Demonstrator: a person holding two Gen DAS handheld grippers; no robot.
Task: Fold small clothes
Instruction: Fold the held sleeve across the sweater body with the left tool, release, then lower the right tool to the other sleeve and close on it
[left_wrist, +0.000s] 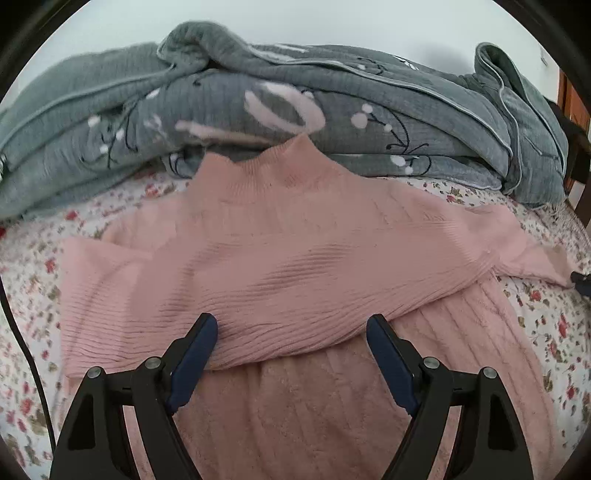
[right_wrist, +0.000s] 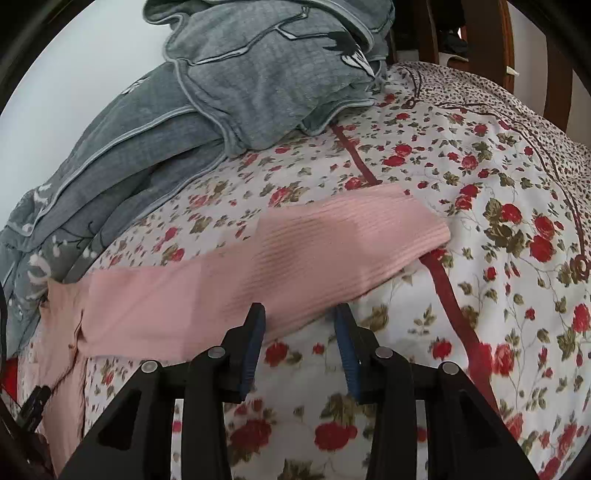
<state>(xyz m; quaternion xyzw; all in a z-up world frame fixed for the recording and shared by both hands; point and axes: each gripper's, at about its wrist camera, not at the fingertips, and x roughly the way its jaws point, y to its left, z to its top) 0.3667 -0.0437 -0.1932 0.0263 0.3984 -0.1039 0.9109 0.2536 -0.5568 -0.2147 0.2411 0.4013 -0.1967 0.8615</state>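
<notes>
**Folding in the second sleeve of a pink sweater**

We look along two handheld grippers at a pink ribbed knit sweater (left_wrist: 280, 236) lying flat on a floral bedsheet (right_wrist: 480, 206), its high collar pointing away from us toward a rumpled grey quilt (left_wrist: 258, 81). One sleeve is already folded across the chest; the other sleeve (right_wrist: 295, 251) stretches out to the side over the sheet.

The left gripper (left_wrist: 291, 325) hangs over the folded sleeve's lower edge with its blue-padded fingers (left_wrist: 195, 354) spread wide, holding nothing. The right gripper (right_wrist: 300, 314) sits at the outstretched sleeve's near edge, jaws partly closed. The sleeve's edge lies between the tips, but we cannot tell whether the pads are pressing the knit yet.

In our judgement the step in hand is gripping this sleeve to fold it across the body. To do it well, we pinch both knit layers and none of the sheet below, lift just clear of the bed, and carry the sleeve straight across so it lies parallel to the first one. The left gripper can press on the body to stop it sliding.
</notes>
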